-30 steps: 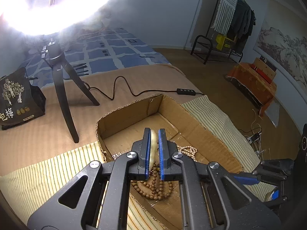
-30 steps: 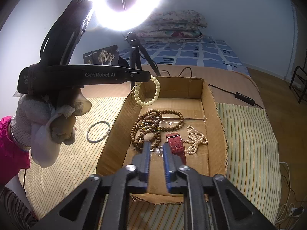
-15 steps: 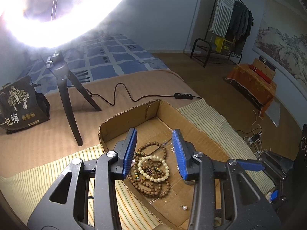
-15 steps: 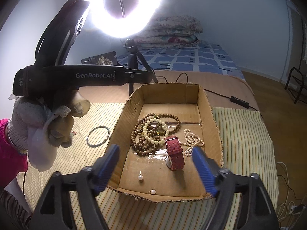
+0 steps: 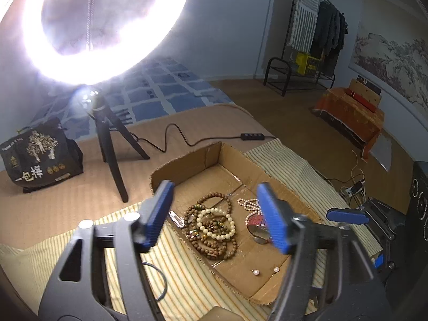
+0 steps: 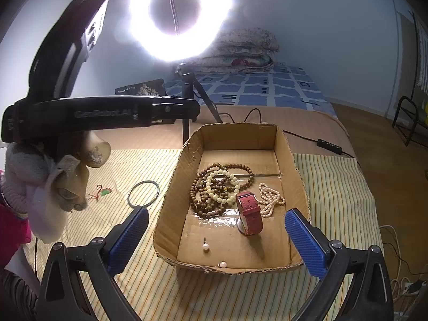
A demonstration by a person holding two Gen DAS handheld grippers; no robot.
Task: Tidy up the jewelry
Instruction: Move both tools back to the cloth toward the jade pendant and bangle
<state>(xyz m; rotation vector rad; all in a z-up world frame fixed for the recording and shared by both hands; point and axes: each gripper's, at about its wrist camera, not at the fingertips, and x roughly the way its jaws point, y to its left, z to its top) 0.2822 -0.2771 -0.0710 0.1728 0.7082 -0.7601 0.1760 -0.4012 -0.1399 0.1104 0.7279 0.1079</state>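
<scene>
A shallow cardboard box (image 6: 171, 187) (image 5: 291, 190) lies on a striped cloth. In it are brown wooden beads (image 6: 199, 203) (image 5: 214, 248), a cream bead bracelet (image 6: 222, 184) (image 5: 216, 223) on top of them, a pearl strand (image 6: 270, 198) (image 5: 250, 204), a red watch (image 6: 250, 215) (image 5: 258, 223) and two pearl earrings (image 6: 205, 246) (image 5: 256, 272). My left gripper (image 5: 218, 220) is open and empty, above the box's left side. My right gripper (image 6: 216, 243) is open and empty, above the box's near edge. A dark bangle (image 6: 143, 194) and a red-string green pendant (image 6: 103, 191) lie on the cloth left of the box.
A ring light on a black tripod (image 6: 187, 99) (image 5: 109, 149) stands behind the box, its cable and switch (image 6: 329, 145) running right. A black printed bag (image 5: 40, 155) sits at the far left. A bed with folded quilts (image 6: 240, 50) is behind. The left gripper's body (image 6: 101, 112) hangs over the cloth.
The left gripper opened and let the cream bracelet drop onto the wooden beads, then rose and drew back. The right gripper opened wide.
</scene>
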